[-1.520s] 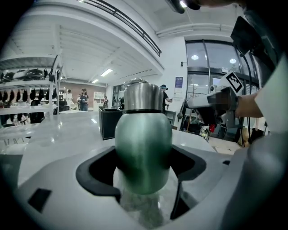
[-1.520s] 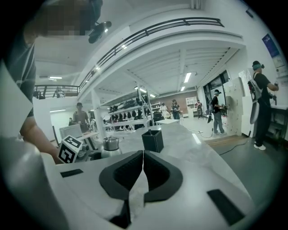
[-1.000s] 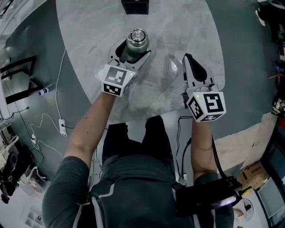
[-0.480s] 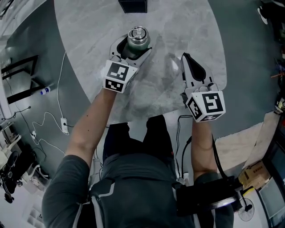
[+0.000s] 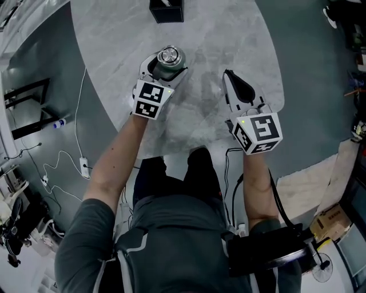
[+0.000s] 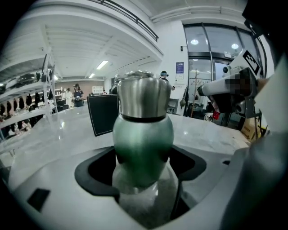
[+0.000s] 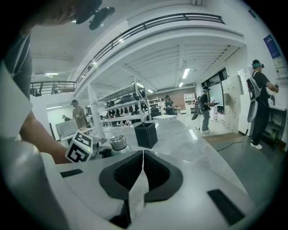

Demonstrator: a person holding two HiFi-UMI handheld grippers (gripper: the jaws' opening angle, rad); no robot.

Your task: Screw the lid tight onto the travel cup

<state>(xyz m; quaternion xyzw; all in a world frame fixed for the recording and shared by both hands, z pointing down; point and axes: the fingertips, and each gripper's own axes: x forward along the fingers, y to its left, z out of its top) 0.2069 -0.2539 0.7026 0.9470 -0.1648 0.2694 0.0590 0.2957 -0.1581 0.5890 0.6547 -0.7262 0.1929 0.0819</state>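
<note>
Left gripper [image 5: 163,67] – two jaws spread wide, pads clamped on the green body of the one travel cup [image 6: 143,148]. Its one steel lid [image 6: 140,96] sits on top. Right gripper [image 7: 142,168] – jaws pressed together, empty, well apart from the cup. One black box [image 5: 166,10] stands on the marble table [image 5: 229,34].

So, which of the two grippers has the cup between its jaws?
The left gripper: its jaws clasp the green travel cup. The right gripper has its jaws together, with nothing between them.

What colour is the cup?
The cup is green below a steel lid; best seen in the left gripper view.
</note>
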